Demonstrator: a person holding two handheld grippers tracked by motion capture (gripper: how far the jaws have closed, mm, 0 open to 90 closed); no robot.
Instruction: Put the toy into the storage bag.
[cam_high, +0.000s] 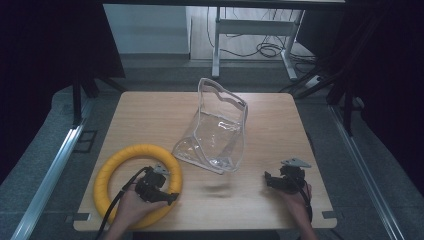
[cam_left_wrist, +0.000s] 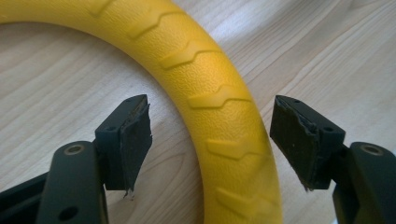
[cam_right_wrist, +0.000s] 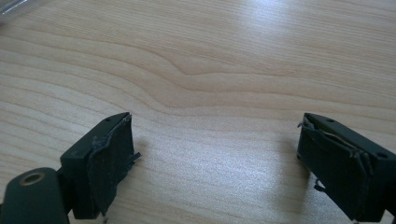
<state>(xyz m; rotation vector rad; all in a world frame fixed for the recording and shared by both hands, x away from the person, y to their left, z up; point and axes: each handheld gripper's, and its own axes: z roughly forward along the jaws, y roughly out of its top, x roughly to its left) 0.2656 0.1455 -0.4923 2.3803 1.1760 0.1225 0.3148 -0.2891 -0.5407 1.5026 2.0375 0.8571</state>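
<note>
**Left claw straddles the yellow ring, right claw waits over bare wood**

My left claw (cam_left_wrist: 210, 135) is spread wide, with the yellow ring (cam_left_wrist: 219, 116) running between its pads; neither pad presses the rubber, so nothing is pinched. I hold it this way so the tube sits centred in the gap, ready, I judge, for a squeeze across its width. The ring lies flat at the near left corner of the worktop (cam_high: 150, 110), its near arc close to the near edge and its left arc close to the left edge, so there is little spare room on those two sides.

My right claw (cam_right_wrist: 215, 154) is also spread, holding nothing, low over plain wood near the near right corner. It keeps out of the way there.

A clear plastic bag (cam_high: 216, 131) stands upright in the middle of the worktop, just beyond the ring's far right side. The free room lies between the two claws along the near edge.
</note>
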